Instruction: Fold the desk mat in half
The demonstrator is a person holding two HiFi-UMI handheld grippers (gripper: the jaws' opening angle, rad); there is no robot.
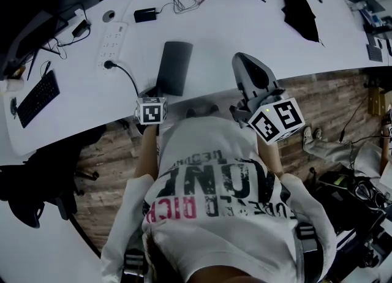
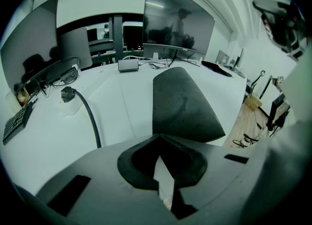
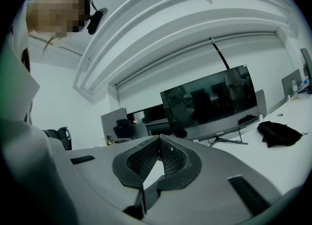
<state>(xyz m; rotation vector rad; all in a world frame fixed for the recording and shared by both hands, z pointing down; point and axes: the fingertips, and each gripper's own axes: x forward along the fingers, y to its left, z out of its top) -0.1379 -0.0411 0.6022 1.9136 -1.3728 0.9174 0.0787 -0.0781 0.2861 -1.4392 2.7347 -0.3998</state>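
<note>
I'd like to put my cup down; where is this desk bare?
Widest bare stretch: the desk between the desk mat and the black cloth. A smaller one lies between the keyboard and the power strip. Crowded: around the adapter and loose wires at the back, and the far-left corner.

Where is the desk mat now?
In the head view, the desk mat lies on the white desk left of centre, just right of the power strip and its black cable.

Left hand-held gripper (image 2: 158,138) and right hand-held gripper (image 3: 159,139) both closed, empty.
</note>
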